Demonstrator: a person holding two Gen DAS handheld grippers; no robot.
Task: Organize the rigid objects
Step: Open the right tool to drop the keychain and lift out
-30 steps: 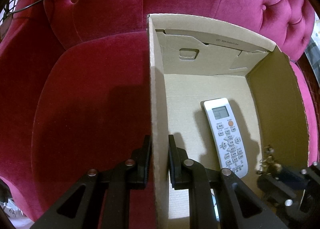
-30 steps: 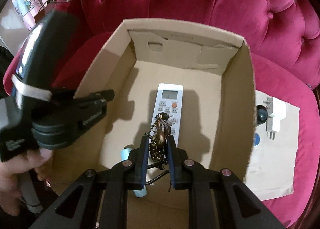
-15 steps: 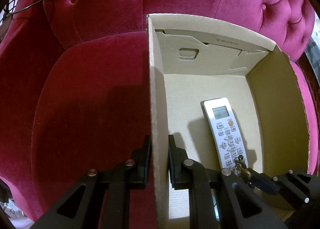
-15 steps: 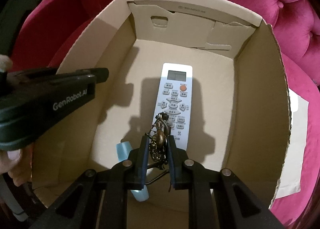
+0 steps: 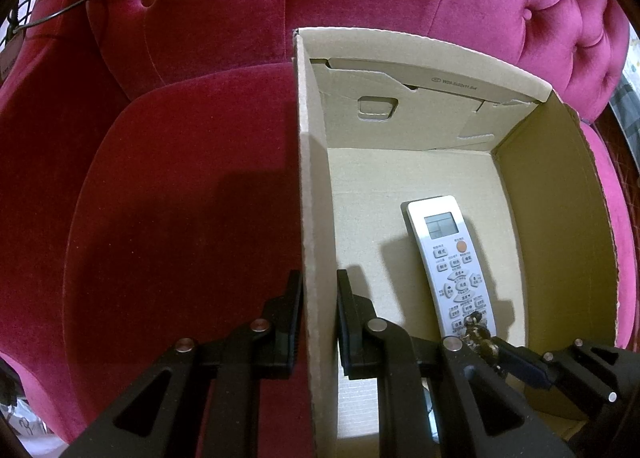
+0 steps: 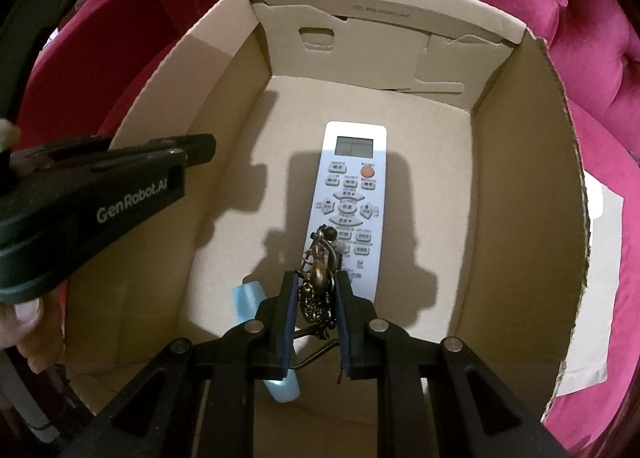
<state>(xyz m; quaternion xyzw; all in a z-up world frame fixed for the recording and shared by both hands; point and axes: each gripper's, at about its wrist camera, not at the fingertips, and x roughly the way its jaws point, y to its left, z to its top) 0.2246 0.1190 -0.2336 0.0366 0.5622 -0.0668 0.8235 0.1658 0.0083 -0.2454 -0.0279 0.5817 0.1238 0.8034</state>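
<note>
left gripper (image 5: 318, 318): brown cardboard box (image 5: 316, 185) wall is clamped, frame centre | right gripper (image 6: 316, 314): ornate brass trinket (image 6: 318, 286) is gripped above white rectangular remote (image 6: 350, 201), lower centre

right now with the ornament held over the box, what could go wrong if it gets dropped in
1. The bronze ornament, clamped in the right hand-held gripper, hangs directly above the white remote; released here, it would likely land on the buttons.
2. The light blue tube lies just beside and below the gripper, so lowering further could knock it.
3. The left hand-held gripper pinches the cardboard box wall; a slip could shift the box on the soft red cushion.
</note>
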